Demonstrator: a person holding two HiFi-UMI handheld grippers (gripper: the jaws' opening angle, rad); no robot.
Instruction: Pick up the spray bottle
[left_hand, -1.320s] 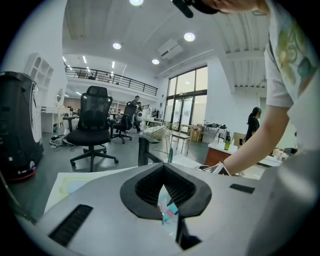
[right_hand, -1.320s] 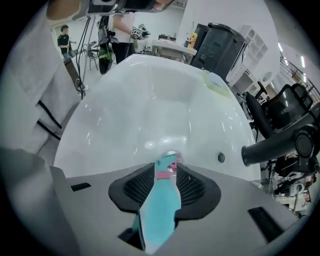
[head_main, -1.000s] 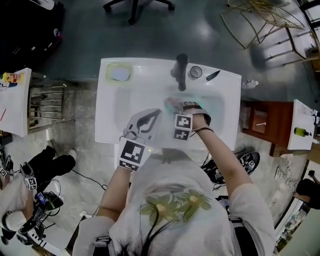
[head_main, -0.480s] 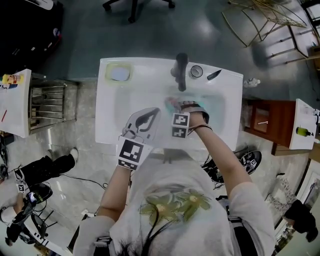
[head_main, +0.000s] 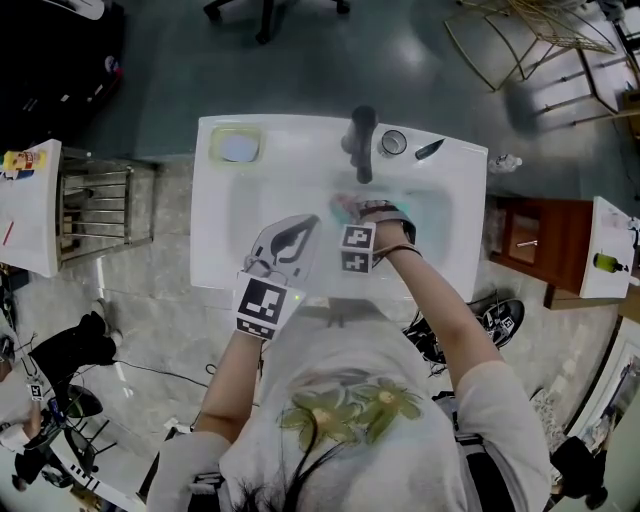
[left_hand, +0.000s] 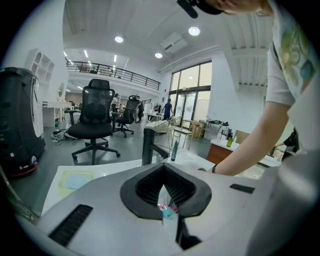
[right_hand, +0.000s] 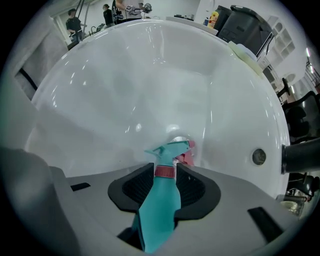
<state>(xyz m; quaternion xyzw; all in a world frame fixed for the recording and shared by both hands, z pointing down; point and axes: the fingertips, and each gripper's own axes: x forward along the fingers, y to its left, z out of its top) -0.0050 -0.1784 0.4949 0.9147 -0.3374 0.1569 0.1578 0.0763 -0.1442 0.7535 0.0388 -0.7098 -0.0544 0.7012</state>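
A teal spray bottle with a red collar and a pink nozzle lies along my right gripper, head toward the drain of the white sink. The right gripper points straight down into the basin. Its jaws are opening, with the bottle's neck between the pads and thin dark gaps at both sides. From the head view only the bottle's teal end shows past the right gripper. My left gripper hovers over the basin's near left side, jaws together and empty, also seen as left gripper.
A dark faucet stands at the sink's back edge, with a round fitting and a dark tube beside it. A pale dish sits at the back left corner. An overflow hole marks the basin wall.
My right gripper has sunk a little deeper into the basin with the bottle between its jaws. The left gripper has stayed put.
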